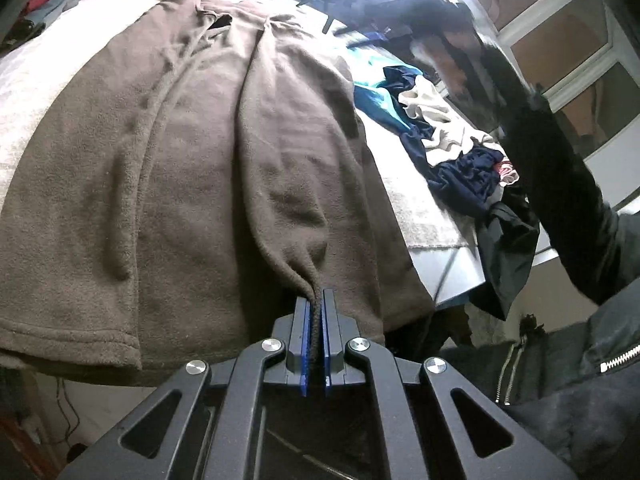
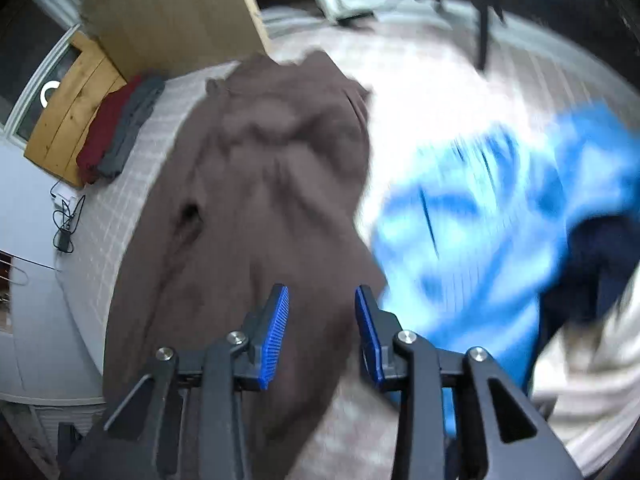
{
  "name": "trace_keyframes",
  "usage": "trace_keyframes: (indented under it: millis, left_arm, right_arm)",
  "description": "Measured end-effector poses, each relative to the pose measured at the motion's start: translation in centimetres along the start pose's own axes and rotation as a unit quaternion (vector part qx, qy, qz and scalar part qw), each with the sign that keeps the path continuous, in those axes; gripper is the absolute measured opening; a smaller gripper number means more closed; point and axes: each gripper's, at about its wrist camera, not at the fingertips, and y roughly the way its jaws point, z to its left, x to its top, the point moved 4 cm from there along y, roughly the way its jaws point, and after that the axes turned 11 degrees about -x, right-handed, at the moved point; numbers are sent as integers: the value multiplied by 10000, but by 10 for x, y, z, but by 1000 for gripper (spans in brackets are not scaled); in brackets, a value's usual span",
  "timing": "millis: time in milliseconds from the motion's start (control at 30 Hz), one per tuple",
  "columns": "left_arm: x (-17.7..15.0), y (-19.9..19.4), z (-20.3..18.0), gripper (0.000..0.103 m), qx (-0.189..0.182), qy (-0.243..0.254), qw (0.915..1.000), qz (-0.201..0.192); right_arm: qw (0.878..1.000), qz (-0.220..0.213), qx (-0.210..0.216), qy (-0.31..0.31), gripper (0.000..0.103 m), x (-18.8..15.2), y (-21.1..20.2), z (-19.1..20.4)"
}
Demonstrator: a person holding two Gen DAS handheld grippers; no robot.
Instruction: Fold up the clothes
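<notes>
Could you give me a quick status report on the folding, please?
Left tongs shut on brown fleece garment hem. Right tongs open above it. Unfolded clothes pile alongside, not in the way.

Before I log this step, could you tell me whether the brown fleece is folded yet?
Partly: one side of the brown fleece is lapped over lengthwise, its hem edge pinched in the shut left gripper; the rest lies spread.

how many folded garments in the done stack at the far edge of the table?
2 visible: a red garment on the side toward the wooden board, and a grey garment beside it toward the brown fleece. More could be hidden beneath; the view is blurred.
</notes>
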Motion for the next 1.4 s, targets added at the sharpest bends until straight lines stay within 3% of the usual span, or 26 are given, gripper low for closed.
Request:
trace_keyframes:
  millis: [167, 200, 233, 267, 367, 533, 633, 733, 767, 833, 900, 1000, 1067, 1200, 1300, 1333, 1367, 1400]
  left_arm:
    - [-1, 0, -2, 4, -16, 122, 9999, 78]
    - [-1, -1, -2, 4, -27, 122, 9999, 75]
    - [-2, -2, -3, 4, -39, 122, 9999, 72]
    - [-3, -3, -3, 4, -51, 121, 9999, 70]
    - [-4, -6, -5, 4, -88, 120, 9999, 49]
    - [3, -11, -20, 4, -446, 49, 9985, -301]
    - [2, 1, -15, 5, -229, 92, 9997, -62]
    - [2, 13, -10, 6, -11, 134, 9998, 177]
    - [1, 15, -11, 6, -46, 122, 9997, 206]
    - [0, 13, -17, 7, -356, 65, 9992, 138]
    - [-1, 16, -25, 7, -433, 145, 9989, 139]
    - [-2, 26, -32, 7, -454, 221, 9985, 231]
    - [-2, 28, -35, 7, -437, 290, 9982, 281]
    - [-2, 33, -40, 7, -415, 416, 9976, 360]
    - [-1, 33, -39, 7, -381, 415, 9978, 345]
    - [-1, 33, -39, 7, -377, 401, 9979, 339]
    - [-1, 32, -38, 7, -370, 392, 9980, 332]
    - [-1, 31, -37, 7, -356, 390, 9981, 321]
  right_arm:
    - [9995, 117, 202, 235, 33, -2, 20, -2]
    - [9995, 110, 181, 232, 30, 0, 24, 1]
    - [9996, 86, 156, 221, 14, 1, 26, 4]
    - [9997, 56, 123, 209, 8, 1, 25, 5]
    - [9996, -217, 110, 106, 7, 1, 14, 7]
    - [9957, -697, -601, -123, 7, 14, -10, 1]
    - [9970, -463, -488, -377, 9, 23, 13, 11]
    - [9963, -76, -767, -374, 11, 20, 28, 7]
    - [9962, -69, -779, -371, 14, 16, 25, 6]
    - [9910, -176, -1220, -529, 21, 10, 8, 3]
    - [9856, -491, -1467, -687, 21, 9, -13, 8]
    - [9892, -818, -909, -808, 37, 21, -37, 31]
    - [9921, -661, -534, -926, 42, 34, -26, 56]
    - [9914, 38, -713, -1096, 42, 55, 35, 90]
    - [9925, 372, -695, -938, 38, 64, 66, 90]
    - [9924, 404, -718, -917, 29, 66, 71, 89]
    - [9923, 428, -705, -920, 12, 66, 73, 87]
    - [9923, 451, -674, -932, 7, 66, 75, 85]
